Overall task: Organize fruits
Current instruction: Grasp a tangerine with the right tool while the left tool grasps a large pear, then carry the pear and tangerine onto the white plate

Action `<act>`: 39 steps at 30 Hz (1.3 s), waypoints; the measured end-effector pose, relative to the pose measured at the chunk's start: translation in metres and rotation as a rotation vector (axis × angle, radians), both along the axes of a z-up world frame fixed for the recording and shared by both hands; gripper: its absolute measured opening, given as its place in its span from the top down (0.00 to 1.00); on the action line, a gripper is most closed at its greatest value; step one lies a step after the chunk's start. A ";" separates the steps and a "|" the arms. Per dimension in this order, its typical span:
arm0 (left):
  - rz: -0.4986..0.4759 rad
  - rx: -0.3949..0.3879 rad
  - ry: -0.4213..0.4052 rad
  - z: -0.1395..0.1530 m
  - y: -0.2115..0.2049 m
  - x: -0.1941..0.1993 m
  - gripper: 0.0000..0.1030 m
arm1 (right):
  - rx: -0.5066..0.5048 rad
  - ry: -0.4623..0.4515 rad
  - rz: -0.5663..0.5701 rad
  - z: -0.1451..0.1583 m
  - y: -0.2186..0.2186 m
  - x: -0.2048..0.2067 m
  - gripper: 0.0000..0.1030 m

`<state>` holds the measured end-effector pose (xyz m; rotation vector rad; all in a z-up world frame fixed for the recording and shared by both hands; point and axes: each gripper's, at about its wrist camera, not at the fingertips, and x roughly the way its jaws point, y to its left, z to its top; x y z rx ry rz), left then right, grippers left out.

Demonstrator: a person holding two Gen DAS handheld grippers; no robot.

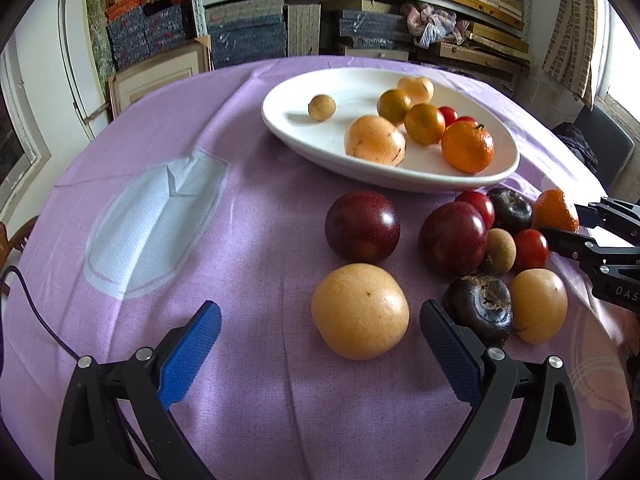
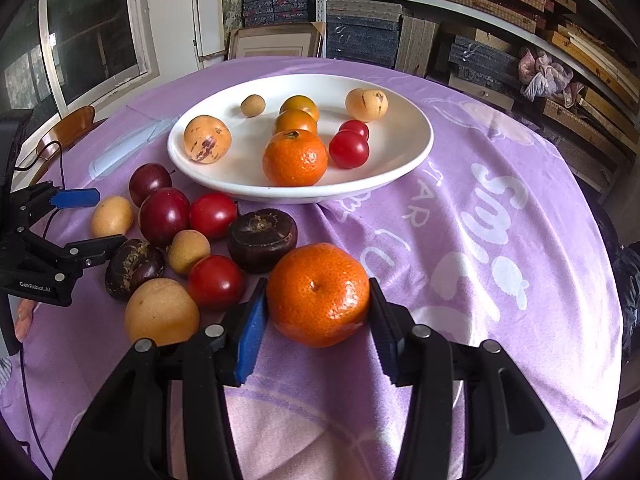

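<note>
Right wrist view: mandarin [image 2: 318,294] clamped between right tongs [image 2: 318,312] (left tongs [image 1: 320,332] spread wide).

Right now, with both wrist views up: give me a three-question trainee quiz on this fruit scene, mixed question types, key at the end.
1. True or false: the right gripper is shut on a round orange mandarin that sits on the purple tablecloth.
2. How many small red cherry tomatoes lie in the white oval ceramic plate? A) none B) two C) four
3. Fill in: the left gripper is ____, nothing pressed between its blue pads.

Key: 1 true; 2 B; 3 open.
</note>
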<state>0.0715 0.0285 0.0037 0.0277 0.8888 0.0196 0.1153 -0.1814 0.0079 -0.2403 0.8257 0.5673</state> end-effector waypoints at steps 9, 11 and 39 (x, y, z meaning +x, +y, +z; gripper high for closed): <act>-0.027 -0.022 -0.002 0.001 -0.002 0.000 0.38 | 0.013 0.008 -0.003 0.000 -0.003 0.001 0.55; -0.034 -0.012 -0.008 0.002 -0.005 0.000 0.43 | 0.014 0.009 -0.003 0.000 -0.004 0.001 0.55; -0.111 0.090 -0.156 0.019 -0.038 -0.025 0.57 | 0.093 0.009 -0.018 0.004 -0.017 0.001 0.55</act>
